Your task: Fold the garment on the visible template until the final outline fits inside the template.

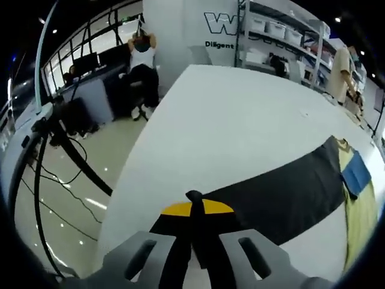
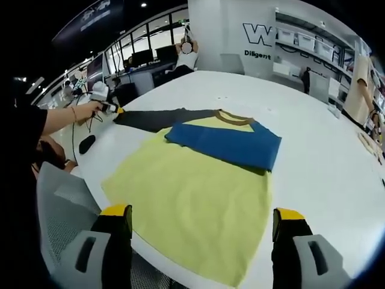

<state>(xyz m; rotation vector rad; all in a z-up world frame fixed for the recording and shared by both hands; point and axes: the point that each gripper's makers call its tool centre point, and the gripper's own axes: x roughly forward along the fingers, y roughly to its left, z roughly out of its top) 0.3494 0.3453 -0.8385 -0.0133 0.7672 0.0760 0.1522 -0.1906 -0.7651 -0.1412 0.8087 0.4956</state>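
A yellow shirt (image 2: 192, 192) lies flat on the white table (image 2: 325, 156), its hem toward me. Its blue sleeve (image 2: 225, 144) is folded across the chest. The dark grey sleeve (image 2: 159, 118) stretches out to the left. My left gripper (image 2: 106, 103), held in a person's hand, is at that sleeve's end. In the left gripper view, my left gripper (image 1: 194, 201) is shut on the dark grey sleeve (image 1: 289, 189) at its yellow cuff (image 1: 195, 209). My right gripper (image 2: 203, 214) hovers open over the shirt's hem with nothing between its jaws.
A grey chair (image 2: 60, 205) stands at the table's near-left edge. A small black object (image 2: 87, 143) lies on the table by the left edge. Black cables (image 1: 60, 150) hang over the floor. A seated person (image 1: 143, 63) and shelves (image 1: 283, 30) are far behind.
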